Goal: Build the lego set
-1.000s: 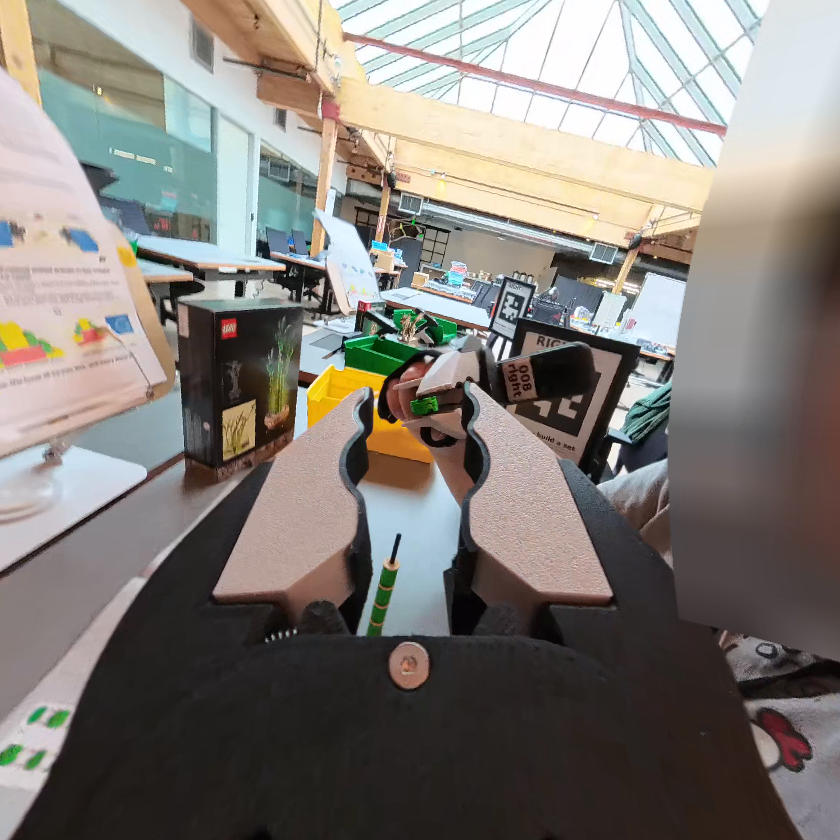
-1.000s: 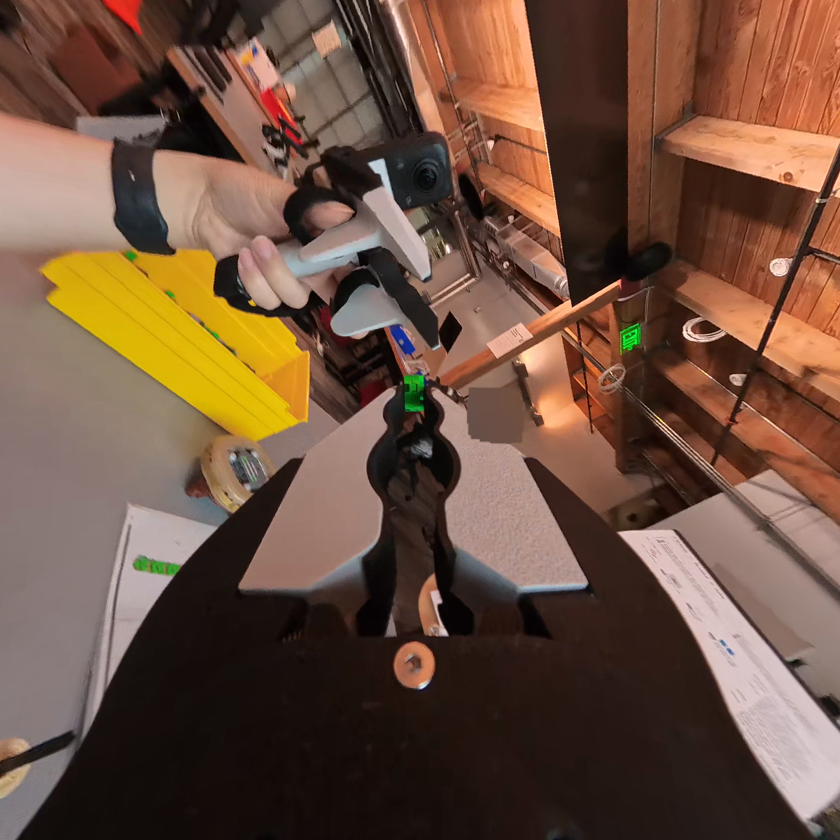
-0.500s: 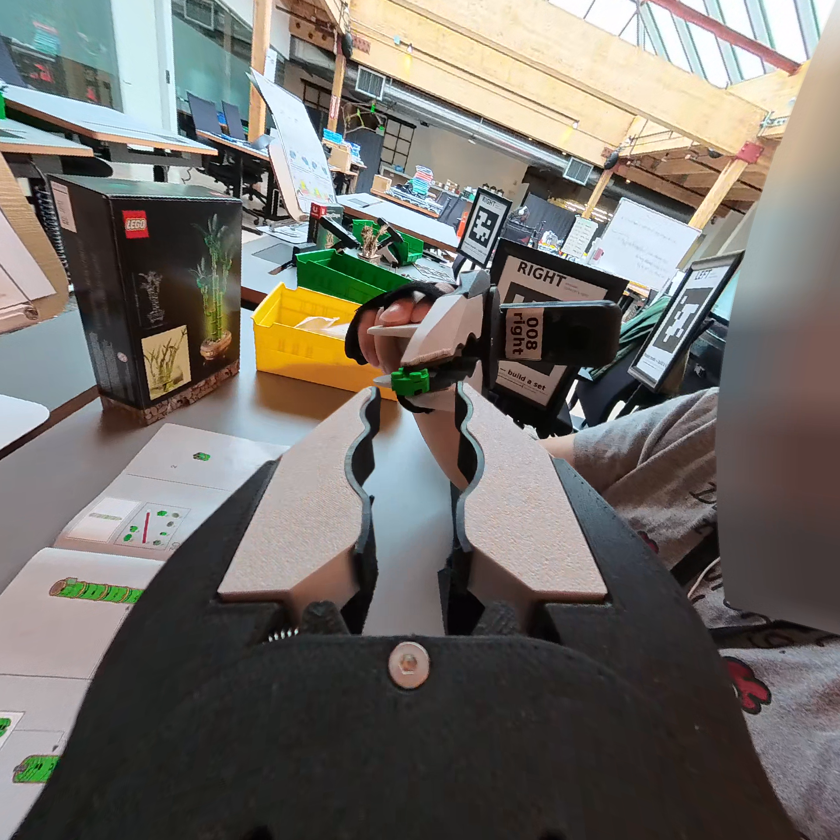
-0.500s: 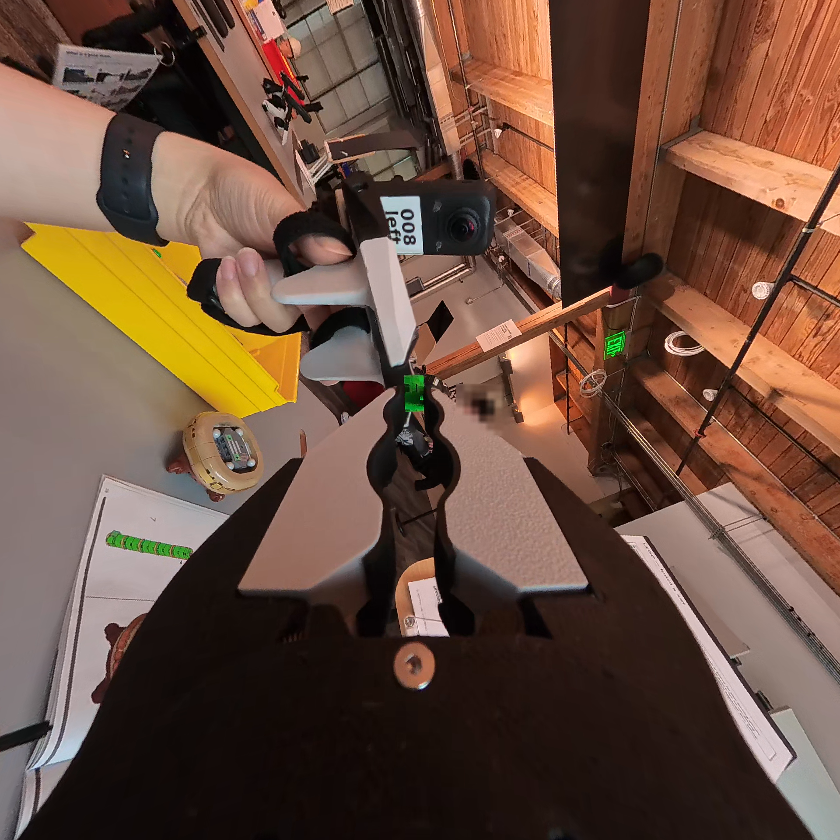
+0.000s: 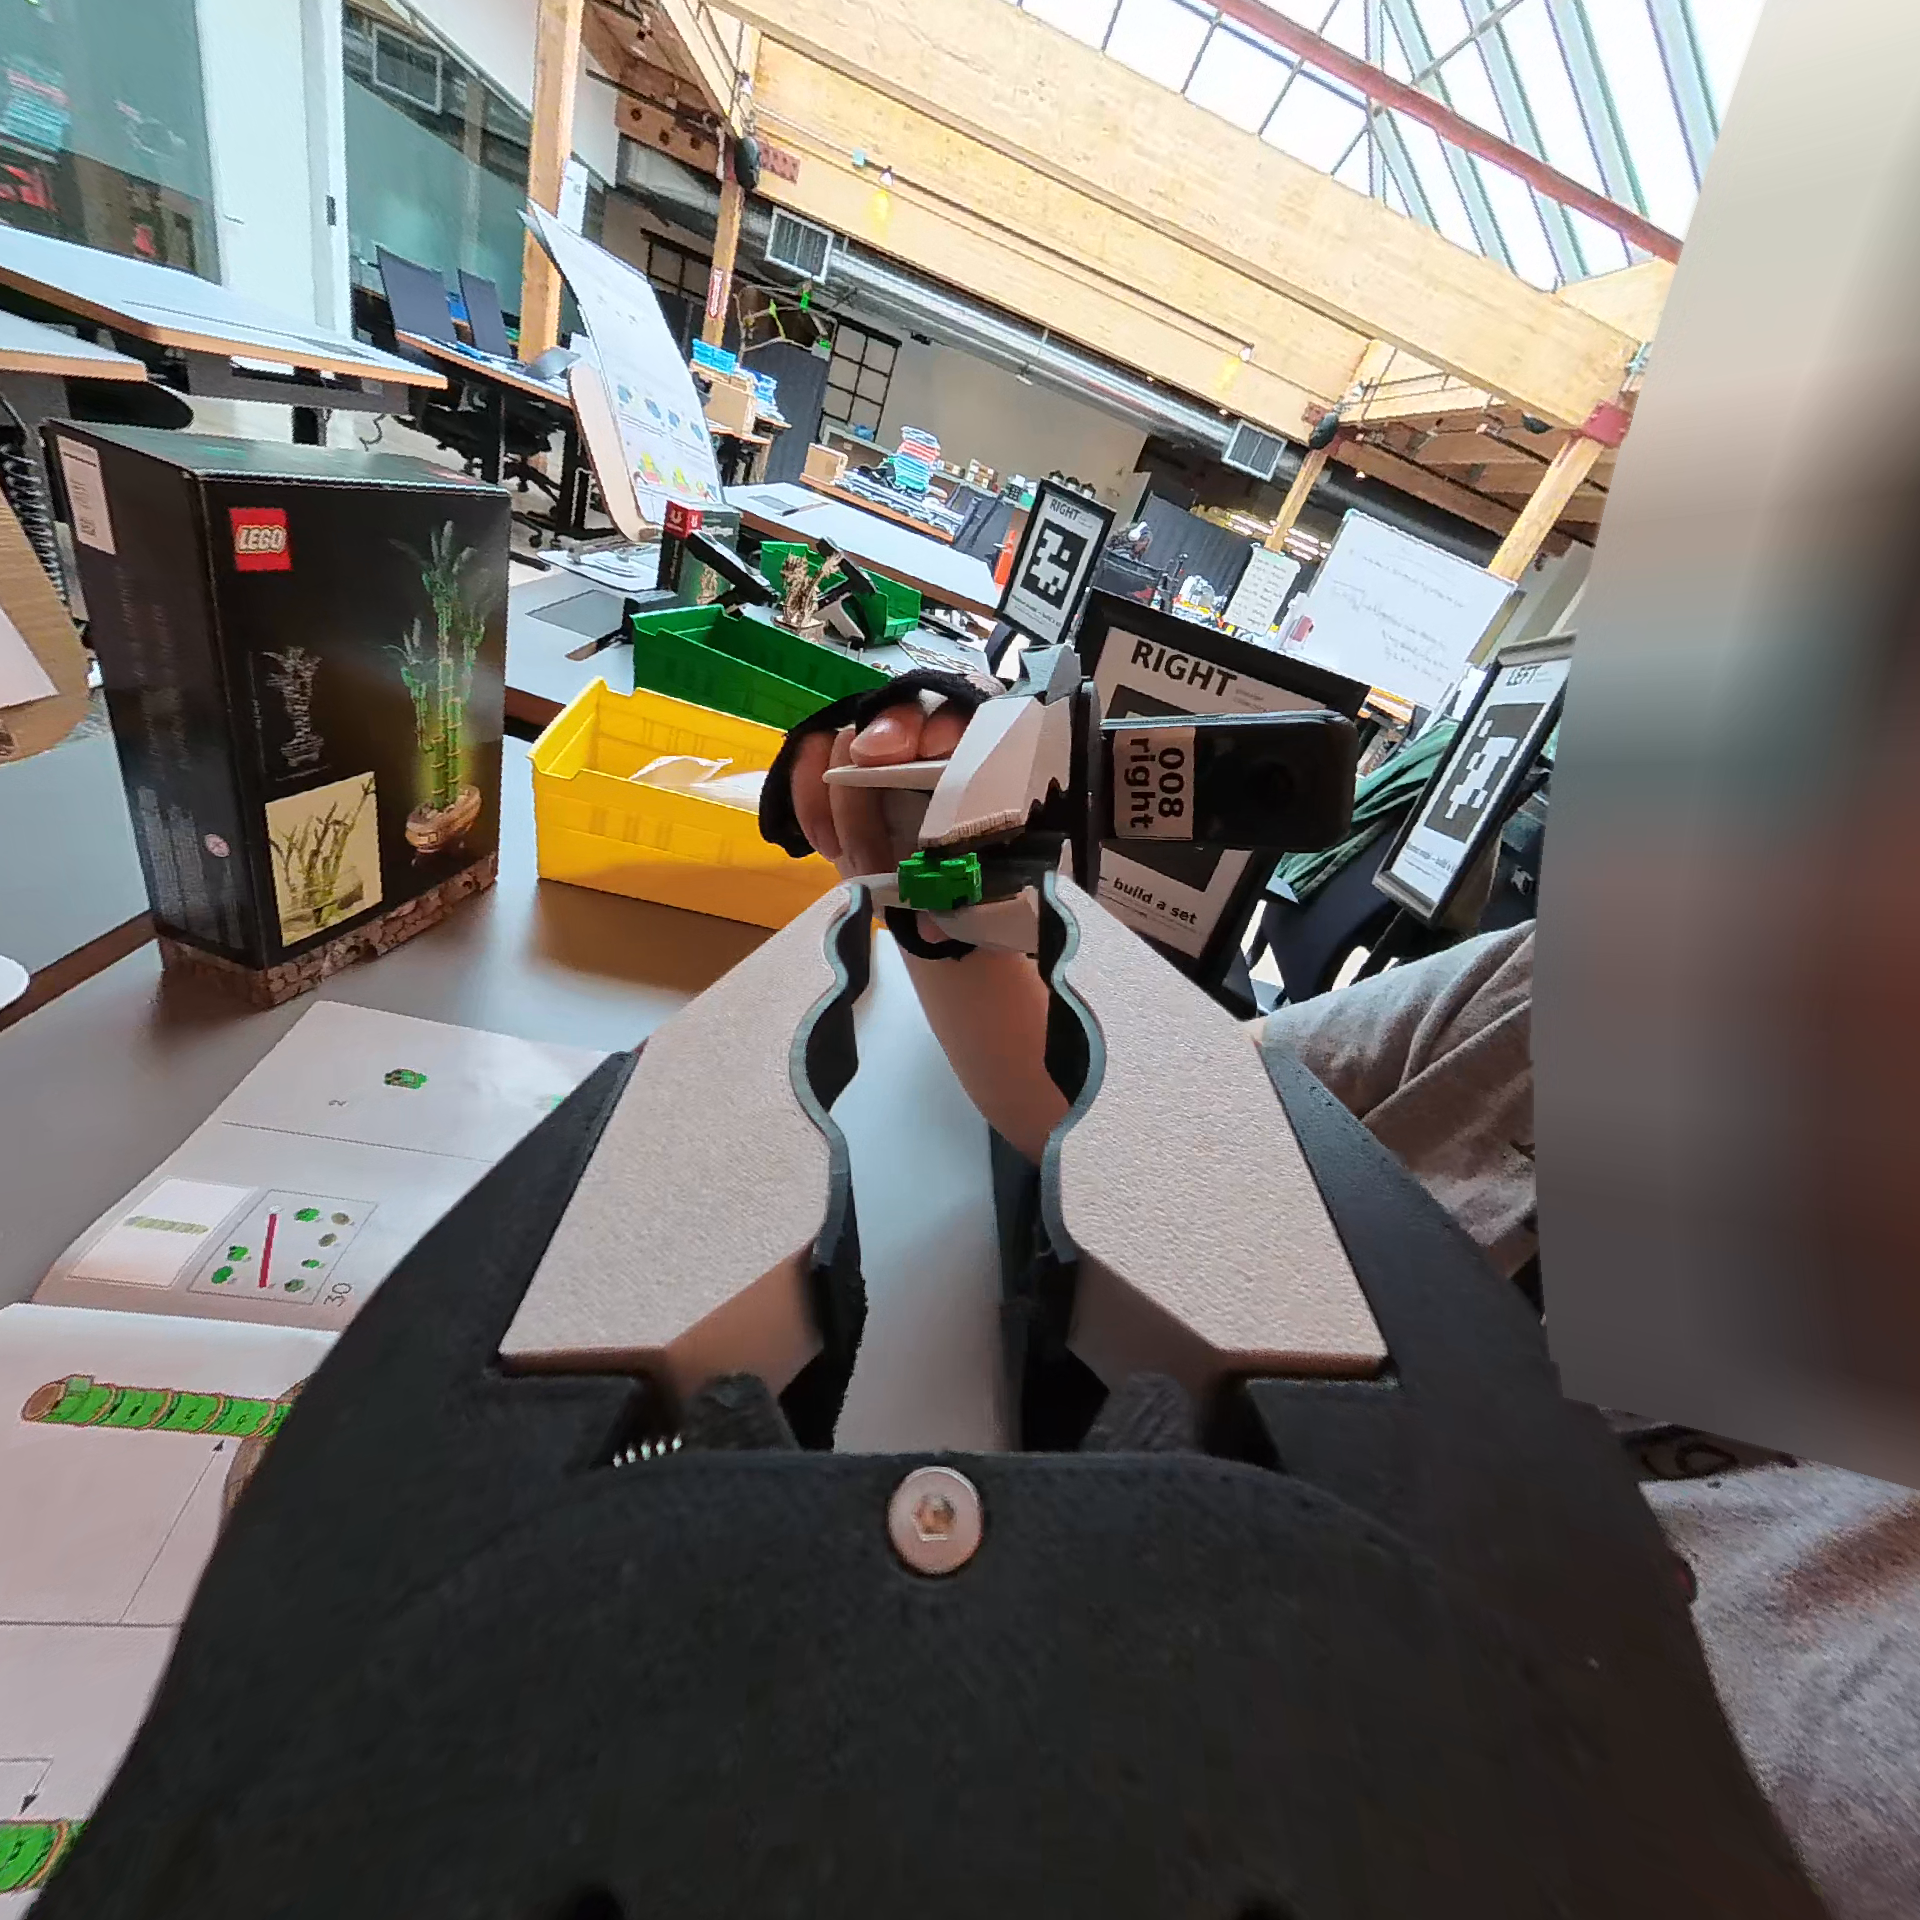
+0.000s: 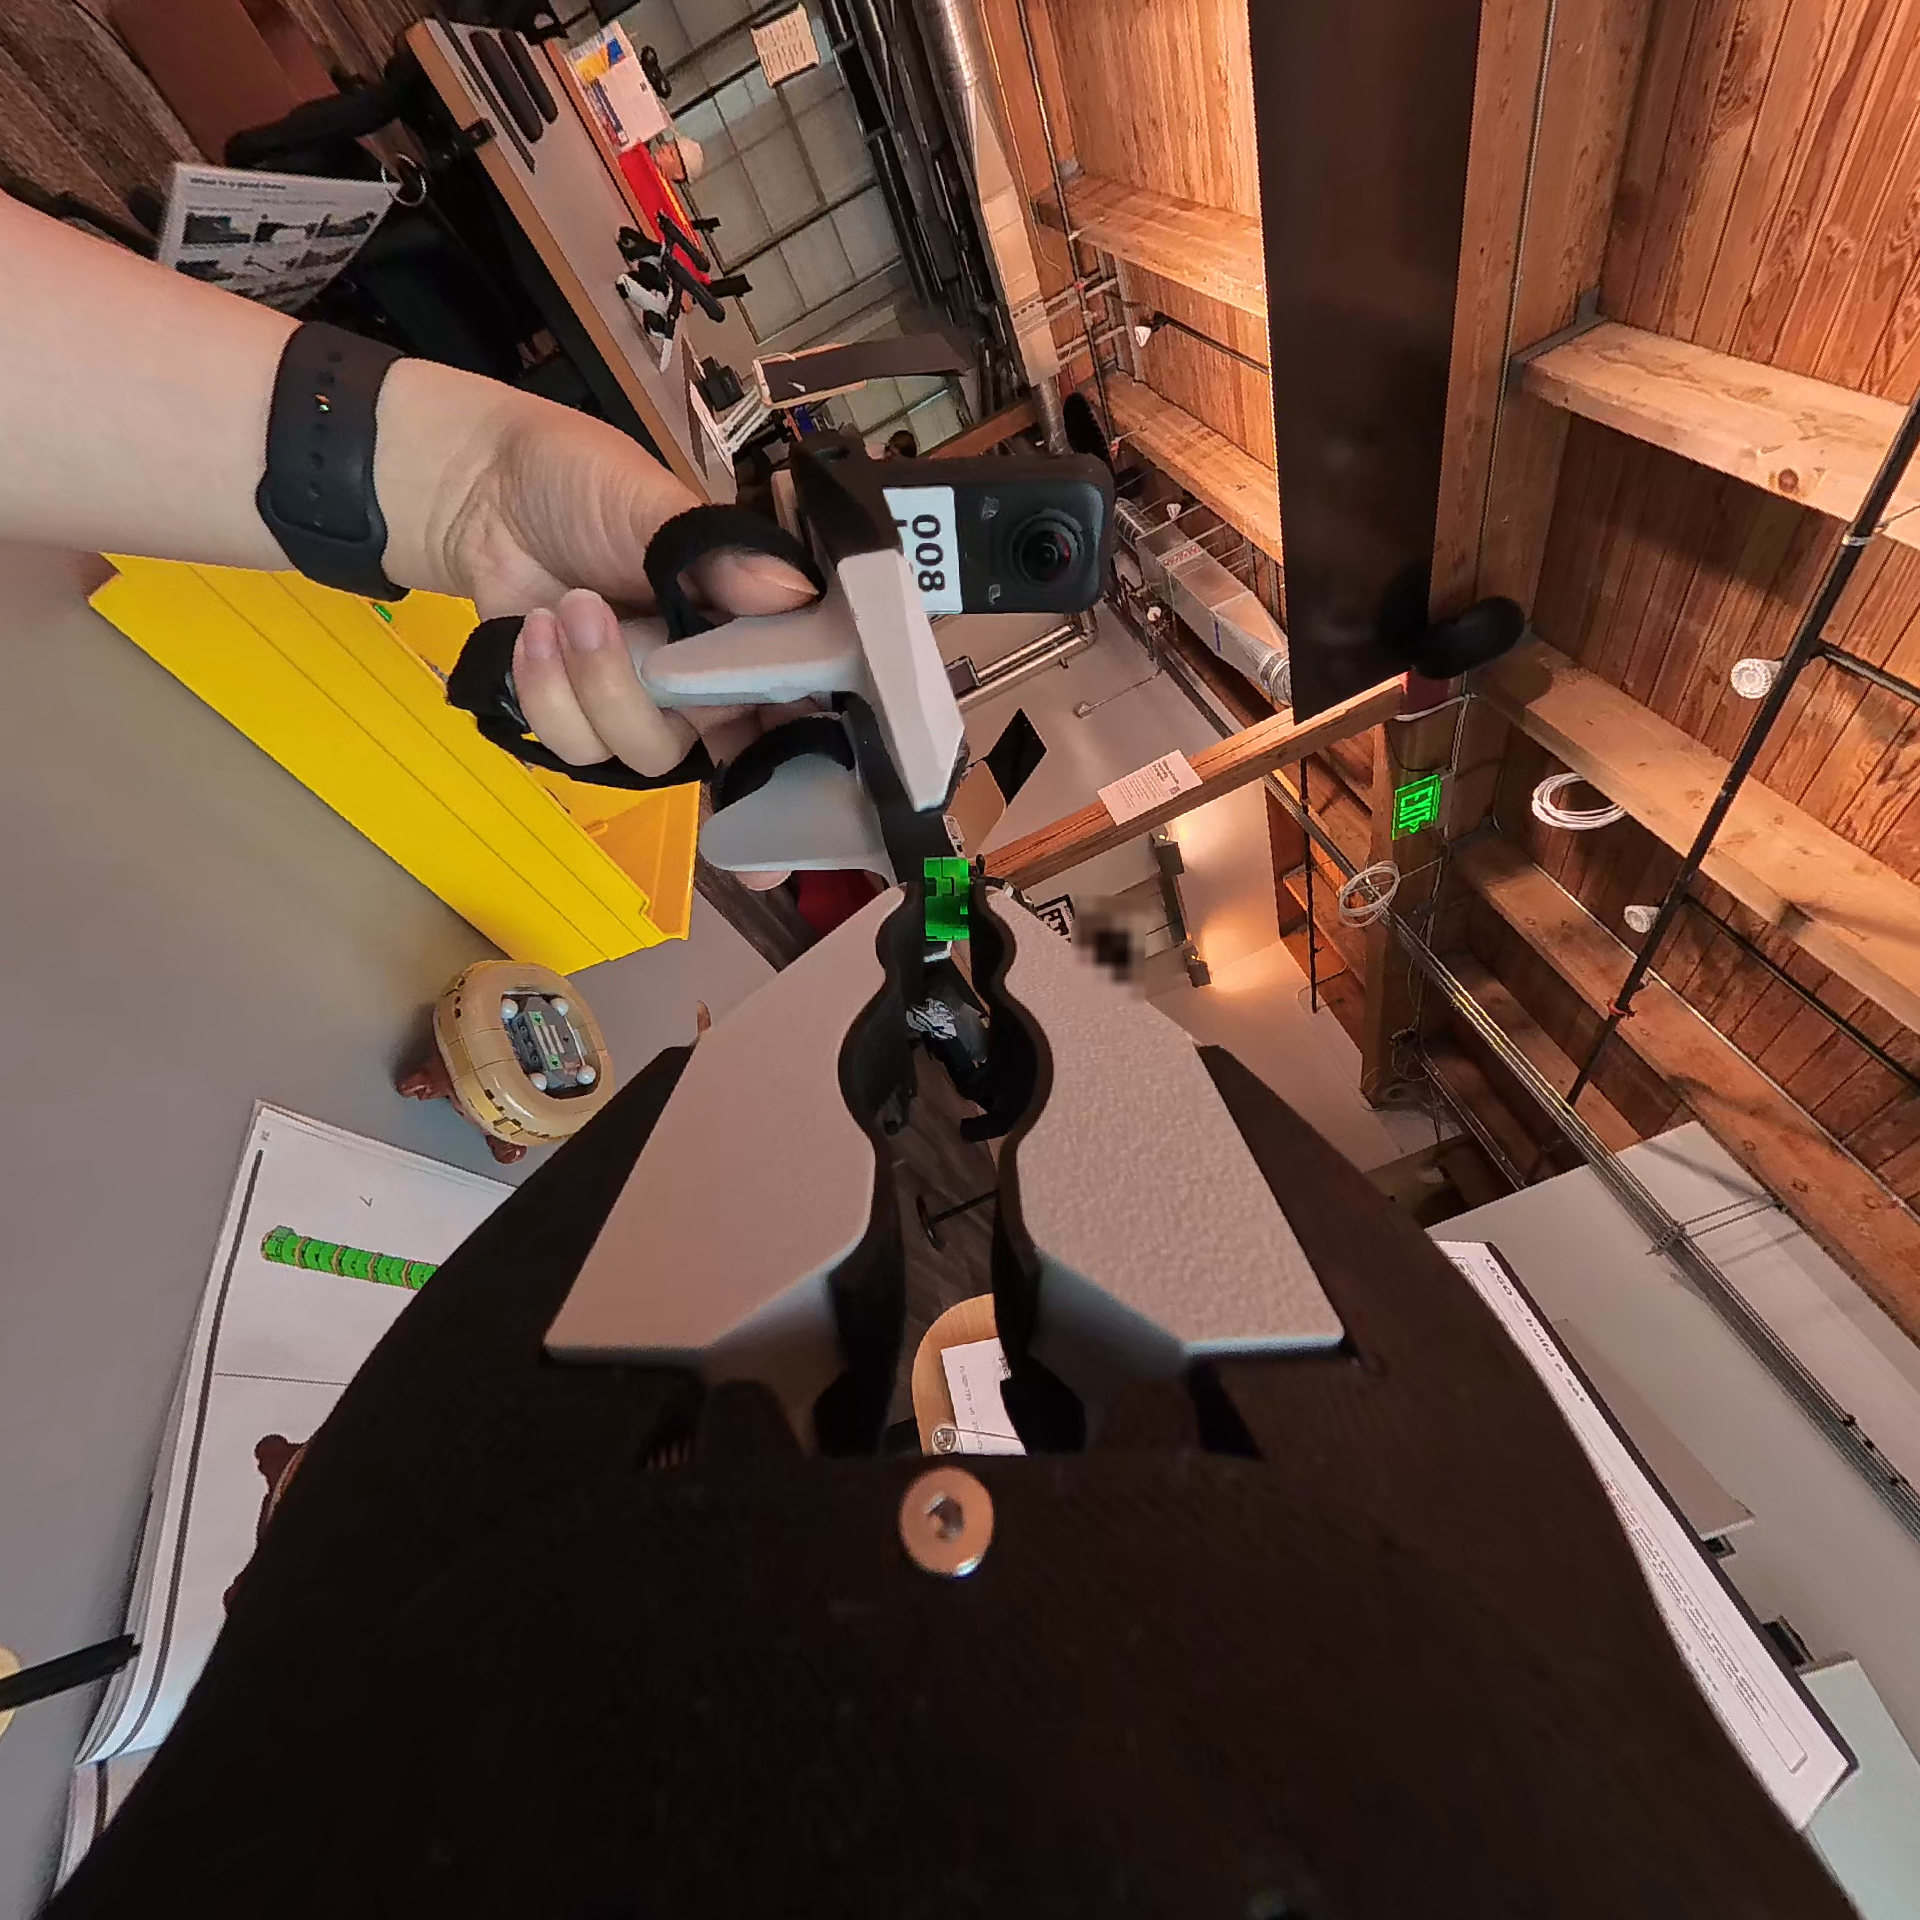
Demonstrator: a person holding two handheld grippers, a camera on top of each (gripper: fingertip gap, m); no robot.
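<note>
A small green lego piece is clamped between the closed jaws of the right gripper, held in the air above the table. In the left wrist view the same piece is seen pinched at the tips of the right gripper, which is carried sideways just beyond the tips of the left gripper. The jaws of the left gripper are parted, with nothing seen between them; the green piece is lined up with the gap at their far end, though whether it is touched by them cannot be told.

A yellow bin is set on the table behind the grippers, and a green bin farther off. The lego box is stood upright at the far left. An open instruction booklet is laid flat at the near left. In the right wrist view a small round tan lego assembly is seen resting on the table between the yellow bin and the booklet. The left gripper is held there by a hand with a black wristband.
</note>
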